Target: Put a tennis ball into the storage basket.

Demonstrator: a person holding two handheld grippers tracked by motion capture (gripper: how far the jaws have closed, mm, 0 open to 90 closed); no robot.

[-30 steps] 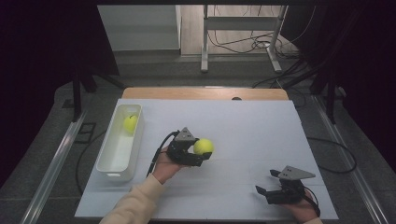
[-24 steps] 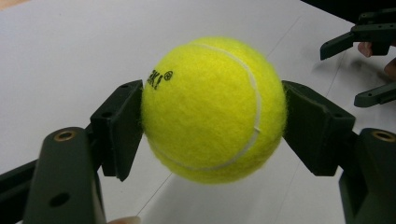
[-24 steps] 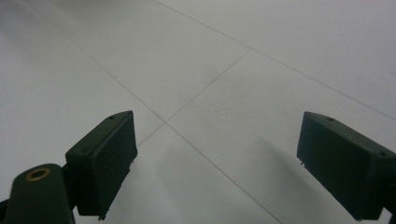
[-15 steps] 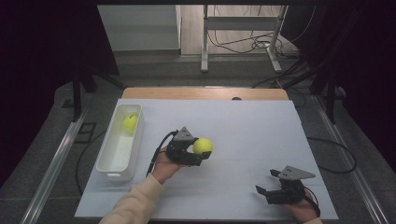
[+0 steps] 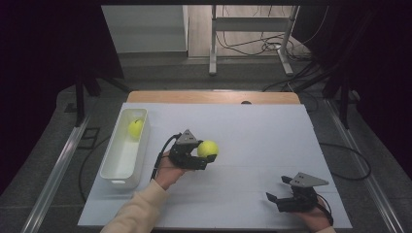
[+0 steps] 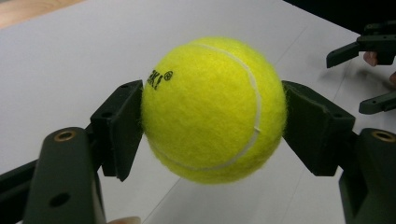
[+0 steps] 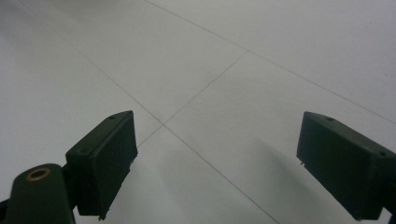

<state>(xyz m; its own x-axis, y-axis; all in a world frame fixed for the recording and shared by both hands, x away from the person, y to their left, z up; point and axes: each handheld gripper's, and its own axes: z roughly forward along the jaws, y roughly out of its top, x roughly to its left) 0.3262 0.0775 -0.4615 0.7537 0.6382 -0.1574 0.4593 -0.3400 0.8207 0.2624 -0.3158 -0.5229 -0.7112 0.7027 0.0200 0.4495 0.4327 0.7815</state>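
A yellow tennis ball [image 5: 208,148] [image 6: 212,108] is clamped between the two black jaws of my left gripper [image 5: 203,155] [image 6: 212,121], held a little above the white tabletop near its middle. Both pads press on the ball's sides. A second tennis ball [image 5: 135,128] lies at the far end of a white bin [image 5: 112,171] on the left. My right gripper [image 5: 273,200] [image 7: 215,163] rests low at the near right of the table, jaws wide apart with nothing between them. In the left gripper view the right gripper [image 6: 369,70] appears farther off at upper right.
The white table sheet [image 5: 272,141] has a wooden strip [image 5: 214,97] along its far edge. Beyond it stand a metal frame's legs and loose cables [image 5: 252,46] on the floor. Metal rails run along both sides of the table.
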